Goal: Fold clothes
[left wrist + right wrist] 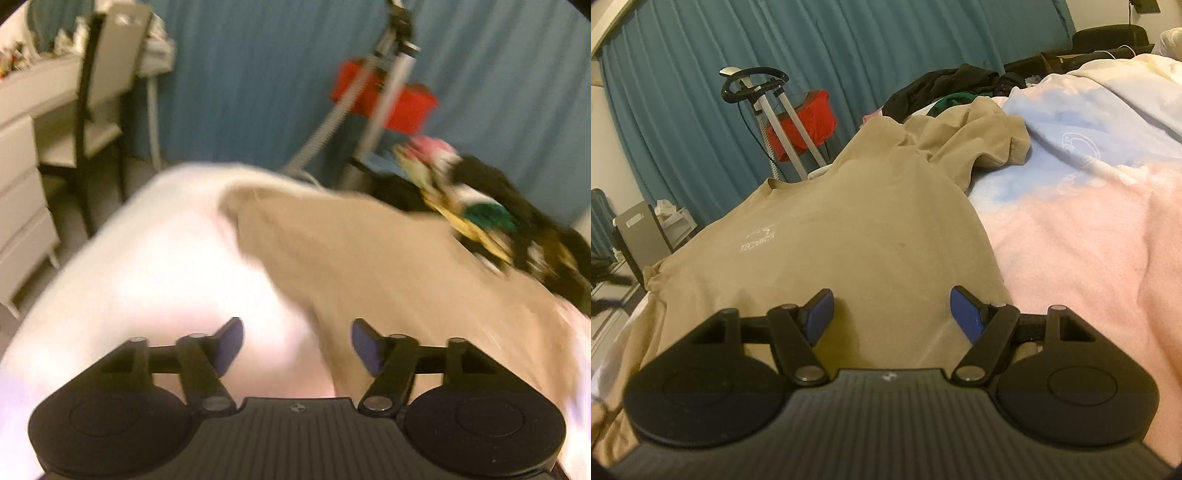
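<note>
Under right tongs (pixel 888 317): tan shirt (pixel 849 229)

A bed (pixel 1089 240) under a pink and blue blanket (pixel 1071 177) carries a spread tan T-shirt (pixel 849 236) and a heap of dark clothes (pixel 953 85).

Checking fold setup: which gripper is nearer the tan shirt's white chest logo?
Right. The right gripper hovers open over the tan shirt below its logo; the left gripper sits at the shirt's edge, logo unseen.
</note>
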`<action>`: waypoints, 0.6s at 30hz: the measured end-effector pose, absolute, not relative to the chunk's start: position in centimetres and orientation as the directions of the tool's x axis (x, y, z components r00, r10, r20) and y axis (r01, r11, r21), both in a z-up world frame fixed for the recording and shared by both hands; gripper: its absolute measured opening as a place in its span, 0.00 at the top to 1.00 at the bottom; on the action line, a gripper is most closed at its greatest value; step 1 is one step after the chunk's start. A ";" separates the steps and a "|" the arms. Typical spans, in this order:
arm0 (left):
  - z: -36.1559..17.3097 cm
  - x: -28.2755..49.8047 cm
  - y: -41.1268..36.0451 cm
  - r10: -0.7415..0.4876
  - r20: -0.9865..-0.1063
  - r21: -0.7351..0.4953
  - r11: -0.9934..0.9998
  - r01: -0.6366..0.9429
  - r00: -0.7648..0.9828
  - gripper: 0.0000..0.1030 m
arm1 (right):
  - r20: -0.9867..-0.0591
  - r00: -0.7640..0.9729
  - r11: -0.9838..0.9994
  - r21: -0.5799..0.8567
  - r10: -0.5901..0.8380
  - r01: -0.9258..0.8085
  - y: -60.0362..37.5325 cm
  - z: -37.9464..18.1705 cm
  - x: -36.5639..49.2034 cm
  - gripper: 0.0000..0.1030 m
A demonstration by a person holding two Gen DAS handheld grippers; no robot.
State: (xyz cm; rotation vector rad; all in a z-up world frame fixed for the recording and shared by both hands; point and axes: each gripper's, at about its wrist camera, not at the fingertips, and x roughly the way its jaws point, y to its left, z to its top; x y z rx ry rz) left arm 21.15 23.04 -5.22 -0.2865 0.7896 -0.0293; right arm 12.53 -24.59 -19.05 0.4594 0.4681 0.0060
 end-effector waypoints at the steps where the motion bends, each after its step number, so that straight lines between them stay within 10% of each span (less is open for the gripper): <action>1: -4.9 19.0 23.7 -0.151 -0.699 -0.271 0.961 -0.063 0.699 0.26 | -0.444 0.889 0.898 0.429 0.113 0.100 -24.7 -18.9 12.5 0.30; 12: -10.2 7.2 29.1 -0.440 -0.733 -0.492 0.870 0.043 0.520 0.19 | -0.575 0.794 0.913 0.404 0.199 0.063 -27.7 -12.1 4.0 0.29; 18: -12.8 6.0 26.1 -0.476 -0.792 -0.417 0.879 0.230 0.382 0.19 | -0.750 0.610 0.888 0.431 0.256 0.157 -30.0 -13.2 -1.4 0.29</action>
